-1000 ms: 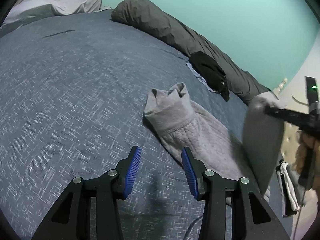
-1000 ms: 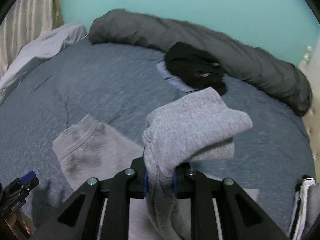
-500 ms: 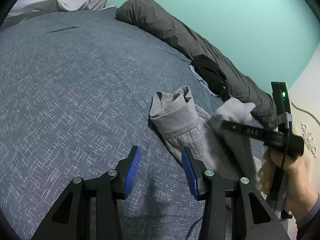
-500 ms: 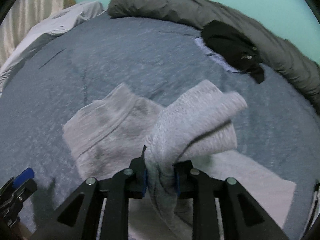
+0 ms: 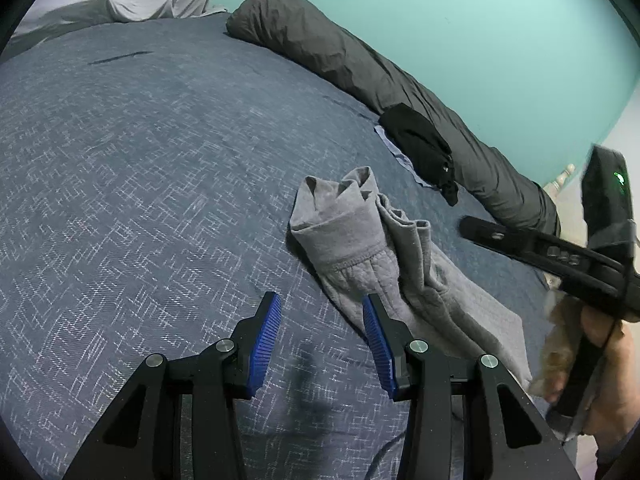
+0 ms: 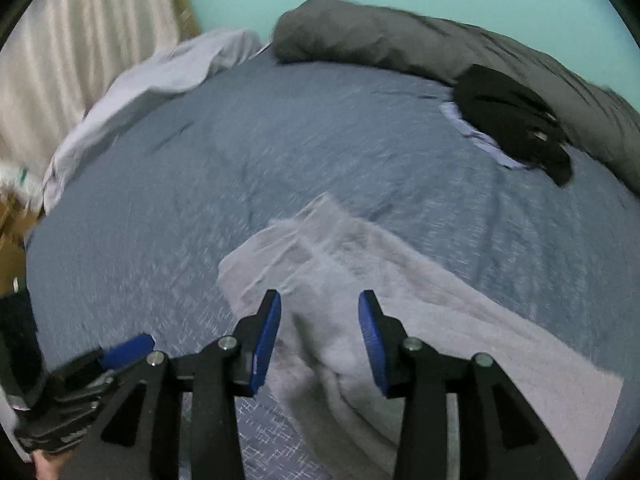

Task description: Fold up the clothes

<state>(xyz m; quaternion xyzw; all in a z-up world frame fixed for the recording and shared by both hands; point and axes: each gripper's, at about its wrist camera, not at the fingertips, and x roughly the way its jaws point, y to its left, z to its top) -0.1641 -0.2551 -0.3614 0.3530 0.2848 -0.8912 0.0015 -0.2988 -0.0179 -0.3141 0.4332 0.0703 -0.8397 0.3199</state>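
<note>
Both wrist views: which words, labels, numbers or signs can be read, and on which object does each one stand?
No text can be read with certainty.
Right gripper, side of its black body: pale characters, too blurred to read.
Left gripper, black body at the lower left: pale print, too blurred to read.
Grey sweatpants and black garment: no print visible.

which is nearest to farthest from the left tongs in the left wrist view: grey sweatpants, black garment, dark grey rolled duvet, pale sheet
From the left tongs:
1. Grey sweatpants, just ahead, right finger beside them.
2. Black garment, farther right, by the roll.
3. Dark grey rolled duvet, along the far edge behind it.
4. Pale sheet, far left corner.
</note>
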